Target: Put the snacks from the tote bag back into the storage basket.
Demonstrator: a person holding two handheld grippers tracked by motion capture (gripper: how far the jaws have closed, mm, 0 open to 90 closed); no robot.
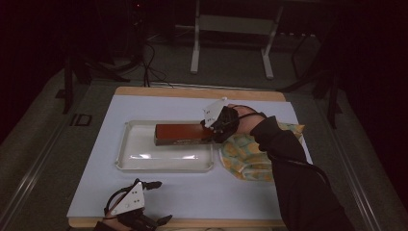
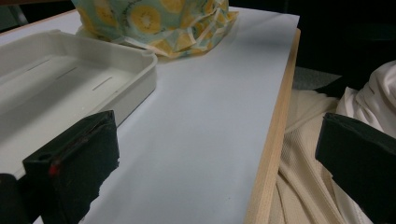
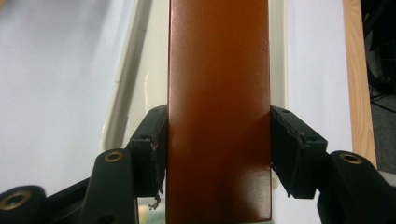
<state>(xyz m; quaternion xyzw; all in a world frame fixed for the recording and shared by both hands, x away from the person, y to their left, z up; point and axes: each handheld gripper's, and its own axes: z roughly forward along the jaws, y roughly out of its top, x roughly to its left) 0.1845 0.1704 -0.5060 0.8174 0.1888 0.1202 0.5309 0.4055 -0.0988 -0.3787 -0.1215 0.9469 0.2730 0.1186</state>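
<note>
- Clamping a long reddish-brown box (image 1: 179, 133) at its end, the right gripper (image 1: 215, 129) held it over the white tray (image 1: 139, 166) — pads pressed on both sides.
- The left gripper (image 1: 153, 203) rested at the table's near edge, jaws spread wide — nothing between them.

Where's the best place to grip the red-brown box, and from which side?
Grip the red-brown box at its short end, across the narrow width, coming in along its length from the cloth side. Its long flat side faces fit between the pads; the right tool is already clamped there, holding the box over the white tray.
</note>
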